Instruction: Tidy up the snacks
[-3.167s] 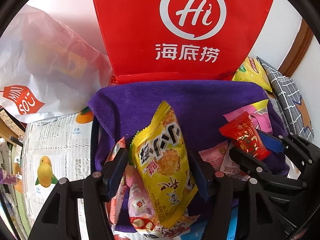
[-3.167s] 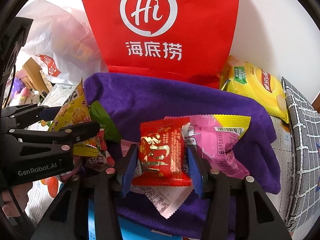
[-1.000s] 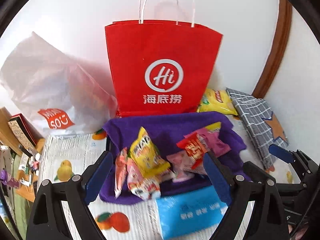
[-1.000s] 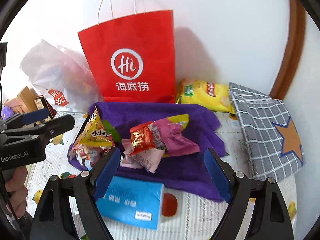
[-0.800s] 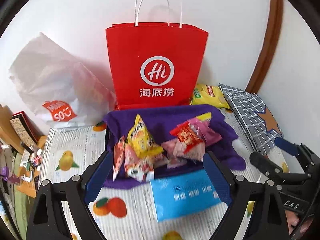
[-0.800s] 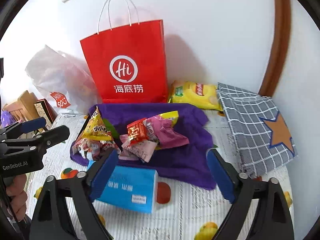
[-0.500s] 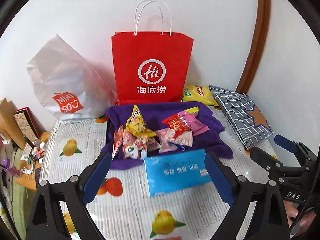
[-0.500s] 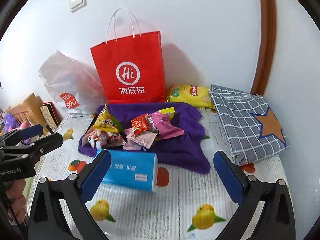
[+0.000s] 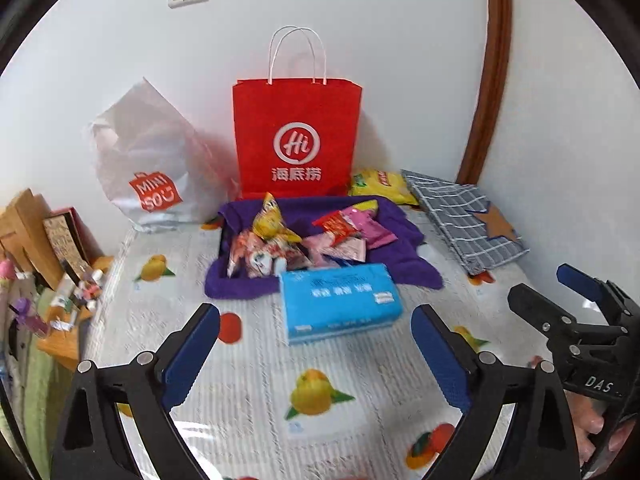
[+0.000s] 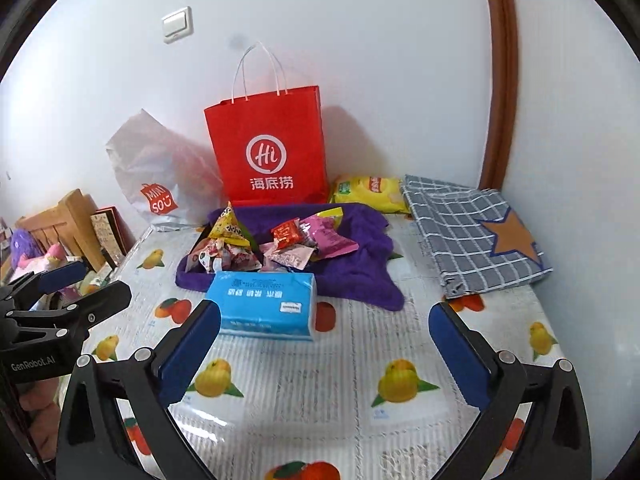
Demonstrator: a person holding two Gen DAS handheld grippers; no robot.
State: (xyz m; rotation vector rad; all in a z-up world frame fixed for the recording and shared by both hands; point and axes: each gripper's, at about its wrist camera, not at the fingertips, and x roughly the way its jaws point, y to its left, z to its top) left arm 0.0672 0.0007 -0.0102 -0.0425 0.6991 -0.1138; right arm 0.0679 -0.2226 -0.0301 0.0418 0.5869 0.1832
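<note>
A white wall stands behind a worktop (image 9: 256,364) with a fruit-print cover; the snacks (image 9: 304,236) lie heaped on a purple cloth (image 9: 404,236), straight ahead and well apart from both claws; left claw (image 9: 316,352) and right claw (image 10: 324,352) are spread and hold nothing; neither looks clearly nearer. The red bag (image 9: 296,136) reads "Hi 海底捞"; the white bag (image 9: 152,168) reads "MINISO".

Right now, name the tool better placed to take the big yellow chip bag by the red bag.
Right tool, probably. The yellow chip bag lies right of the red bag, on that tool's side. Both tools are open and empty.
</note>
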